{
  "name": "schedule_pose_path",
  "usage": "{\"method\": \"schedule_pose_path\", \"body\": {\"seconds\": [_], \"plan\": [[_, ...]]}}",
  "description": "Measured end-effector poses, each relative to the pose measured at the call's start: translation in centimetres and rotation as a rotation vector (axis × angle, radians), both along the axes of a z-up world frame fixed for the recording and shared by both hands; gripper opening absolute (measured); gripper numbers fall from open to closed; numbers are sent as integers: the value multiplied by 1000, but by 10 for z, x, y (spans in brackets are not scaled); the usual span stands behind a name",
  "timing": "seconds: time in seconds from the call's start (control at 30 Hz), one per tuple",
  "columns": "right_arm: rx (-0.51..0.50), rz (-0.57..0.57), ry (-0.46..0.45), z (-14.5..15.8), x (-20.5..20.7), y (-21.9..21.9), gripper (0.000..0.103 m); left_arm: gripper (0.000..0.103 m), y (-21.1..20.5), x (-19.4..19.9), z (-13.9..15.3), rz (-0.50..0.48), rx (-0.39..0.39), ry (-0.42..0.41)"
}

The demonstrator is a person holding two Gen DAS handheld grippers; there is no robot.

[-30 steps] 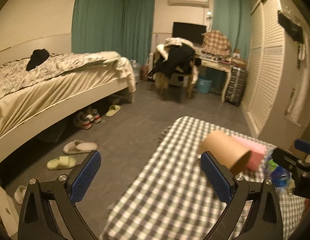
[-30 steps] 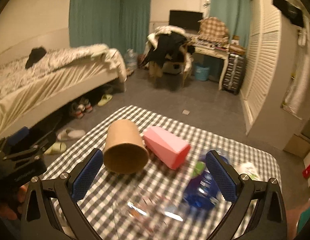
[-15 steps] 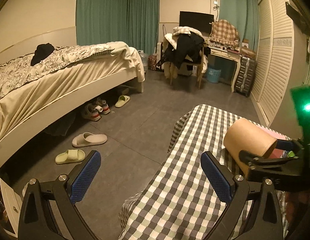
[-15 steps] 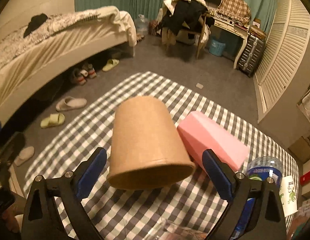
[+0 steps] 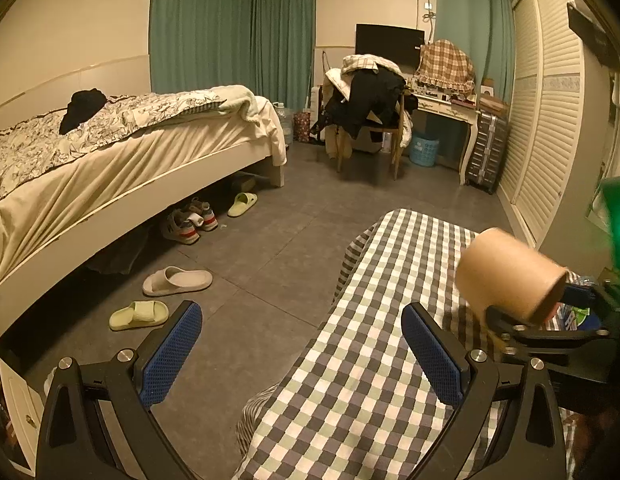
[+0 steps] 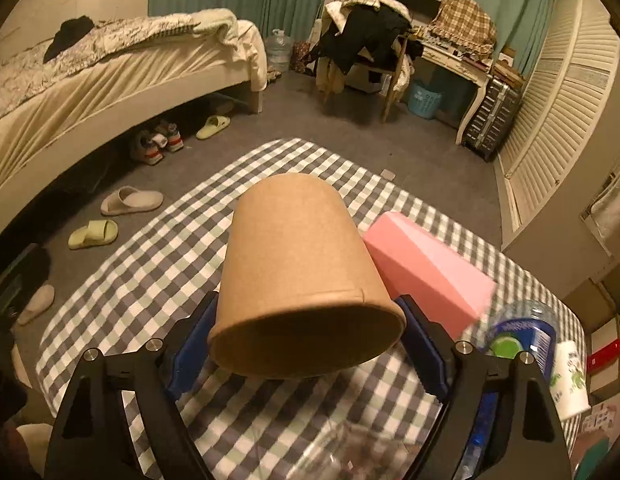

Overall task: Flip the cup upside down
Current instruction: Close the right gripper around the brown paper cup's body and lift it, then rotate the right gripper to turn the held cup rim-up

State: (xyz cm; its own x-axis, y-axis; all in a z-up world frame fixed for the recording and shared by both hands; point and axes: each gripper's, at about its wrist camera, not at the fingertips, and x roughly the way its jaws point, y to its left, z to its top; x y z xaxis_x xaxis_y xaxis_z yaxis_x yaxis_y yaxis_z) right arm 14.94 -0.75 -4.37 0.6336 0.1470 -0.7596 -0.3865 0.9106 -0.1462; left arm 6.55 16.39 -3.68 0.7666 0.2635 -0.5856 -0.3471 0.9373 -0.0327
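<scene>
One brown paper cup [image 6: 302,276] is held above the checkered bench [image 6: 150,264], lying sideways, pinched near its rim by the right tongs [image 6: 306,344]. One pink block [image 6: 429,276] lies just beside it. The left tongs [image 5: 302,356] are spread wide, holding nothing, over the bench's left edge.

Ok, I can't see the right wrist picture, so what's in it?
The right gripper squeezes a brown paper cup, tipped with its open mouth toward the camera, above a checkered table. A pink box lies just behind.
</scene>
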Motion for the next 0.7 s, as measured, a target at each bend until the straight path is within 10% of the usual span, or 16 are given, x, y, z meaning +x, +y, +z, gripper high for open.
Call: {"method": "schedule_pose_path", "body": {"seconds": [0.43, 0.7], "plan": [[42, -117, -174, 100, -101, -79, 85, 103, -51, -39, 34, -133, -19, -84], [38, -325, -142, 87, -154, -161, 85, 103, -115, -75, 33, -265, -14, -76]]}}
